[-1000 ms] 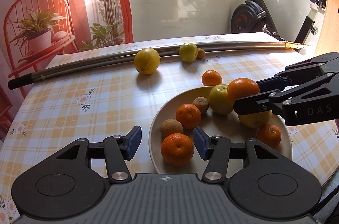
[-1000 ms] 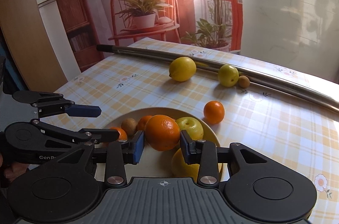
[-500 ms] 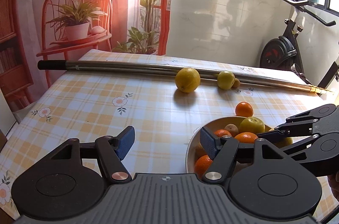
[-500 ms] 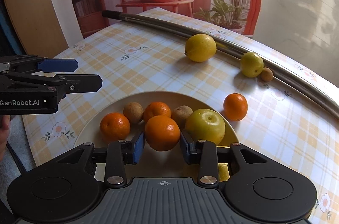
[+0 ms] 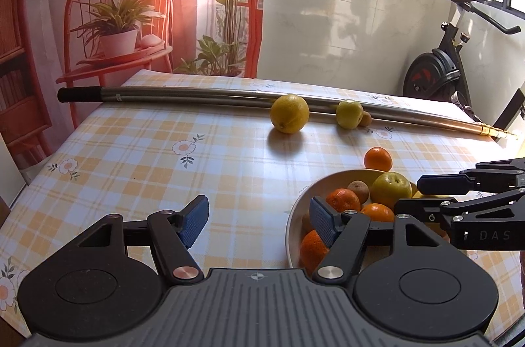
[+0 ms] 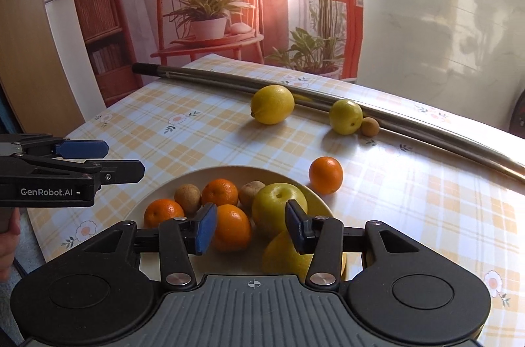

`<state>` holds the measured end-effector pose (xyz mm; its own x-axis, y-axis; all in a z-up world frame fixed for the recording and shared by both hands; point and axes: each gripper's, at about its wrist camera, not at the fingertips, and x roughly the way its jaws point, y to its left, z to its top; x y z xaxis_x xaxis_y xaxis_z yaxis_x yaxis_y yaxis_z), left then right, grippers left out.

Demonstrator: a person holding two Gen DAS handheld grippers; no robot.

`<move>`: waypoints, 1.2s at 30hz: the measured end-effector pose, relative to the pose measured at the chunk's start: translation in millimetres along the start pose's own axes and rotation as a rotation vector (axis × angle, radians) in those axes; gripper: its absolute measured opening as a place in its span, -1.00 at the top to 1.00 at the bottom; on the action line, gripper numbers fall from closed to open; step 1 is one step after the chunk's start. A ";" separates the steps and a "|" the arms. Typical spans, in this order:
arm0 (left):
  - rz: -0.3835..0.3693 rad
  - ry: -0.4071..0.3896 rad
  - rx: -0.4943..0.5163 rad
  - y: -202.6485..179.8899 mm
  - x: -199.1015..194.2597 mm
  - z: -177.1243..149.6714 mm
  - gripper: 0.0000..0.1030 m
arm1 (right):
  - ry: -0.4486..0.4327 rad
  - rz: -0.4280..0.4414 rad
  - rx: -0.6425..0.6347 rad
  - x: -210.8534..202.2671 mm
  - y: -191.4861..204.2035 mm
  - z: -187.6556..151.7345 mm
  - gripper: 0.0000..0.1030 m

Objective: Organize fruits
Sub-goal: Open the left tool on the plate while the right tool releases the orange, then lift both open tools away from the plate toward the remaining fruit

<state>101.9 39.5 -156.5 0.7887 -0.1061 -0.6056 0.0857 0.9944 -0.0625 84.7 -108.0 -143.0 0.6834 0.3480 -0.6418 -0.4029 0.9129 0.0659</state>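
Note:
A beige bowl [image 6: 197,174] holds several oranges, two brown kiwis, a green apple [image 6: 279,207] and a yellow fruit [image 6: 285,255]. My right gripper [image 6: 251,227] hangs open just over the bowl. An orange [image 6: 231,227] lies in the bowl between its pads, close to the left one. My left gripper [image 5: 259,219] is open with nothing in it, above the tablecloth at the bowl's [image 5: 295,209] left rim. Loose on the table are a lemon [image 6: 272,104], a small green apple [image 6: 346,116], a small brown fruit [image 6: 370,126] and an orange [image 6: 325,170].
A long metal pole [image 5: 197,96] lies across the back of the checked table, touching the far fruit. An exercise bike [image 5: 433,74] stands beyond the right corner. A hand [image 6: 8,235] holds the left gripper's handle at the table's left edge.
My right gripper came down over the bowl and opened, leaving its orange among the fruit. My left gripper moved left, off the bowl.

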 end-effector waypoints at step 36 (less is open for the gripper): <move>-0.137 0.042 0.025 -20.8 27.4 42.0 -0.37 | -0.194 -0.159 0.199 -23.6 -77.7 -2.8 0.16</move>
<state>147.2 15.8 -138.5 0.7428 -0.2399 -0.6251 0.2064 0.9702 -0.1271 98.1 -187.7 -135.1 0.8390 0.2147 -0.4999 -0.1683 0.9762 0.1368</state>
